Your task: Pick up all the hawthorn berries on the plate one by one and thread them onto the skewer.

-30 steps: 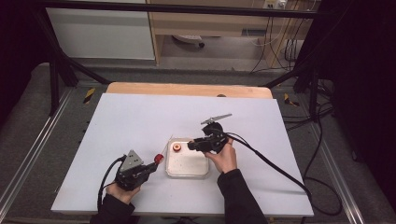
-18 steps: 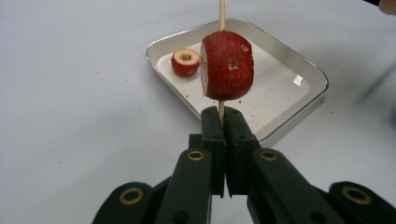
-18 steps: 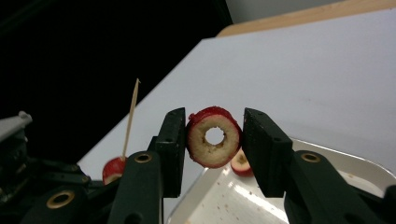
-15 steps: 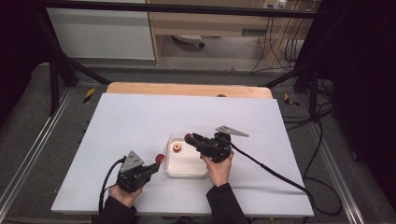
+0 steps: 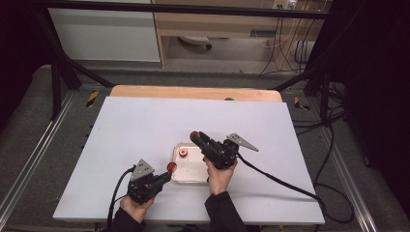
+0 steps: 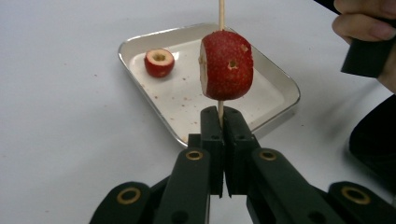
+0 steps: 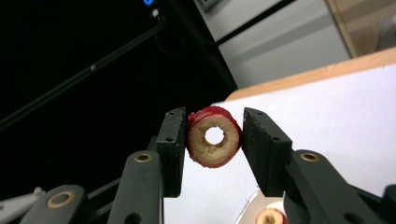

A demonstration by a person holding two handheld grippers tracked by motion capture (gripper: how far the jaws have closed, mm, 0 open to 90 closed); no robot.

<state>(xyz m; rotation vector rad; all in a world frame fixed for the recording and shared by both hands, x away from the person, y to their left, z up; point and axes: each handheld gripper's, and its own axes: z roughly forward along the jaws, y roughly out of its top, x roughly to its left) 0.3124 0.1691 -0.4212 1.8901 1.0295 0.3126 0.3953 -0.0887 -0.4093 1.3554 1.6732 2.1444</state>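
Note:
My left gripper point(image 6: 221, 122) point(image 5: 166, 174) is shut on a thin wooden skewer point(image 6: 221, 14) that stands upright with a red fruit piece point(image 6: 227, 65) point(image 5: 171, 167) threaded on it, near the tray's front left corner. My right gripper point(image 7: 212, 140) point(image 5: 196, 137) is lifted over the tray and shut on a cored red fruit ring point(image 7: 214, 136) point(image 5: 194, 135), its hole facing the camera. Another cored red fruit piece point(image 6: 159, 62) point(image 5: 183, 152) point(image 7: 272, 216) lies in the metal tray point(image 6: 280, 84) point(image 5: 176, 175).
The tray sits near the front middle of a white table point(image 5: 145, 125) with a wooden strip point(image 5: 193, 93) along its far edge. Black cables point(image 5: 275, 176) trail from both grippers. Dark frame posts and a floor with wiring lie beyond the table.
My right gripper has swung leftward and risen over the tray, holding the fruit ring. The left gripper with the skewer has stayed nearly still.

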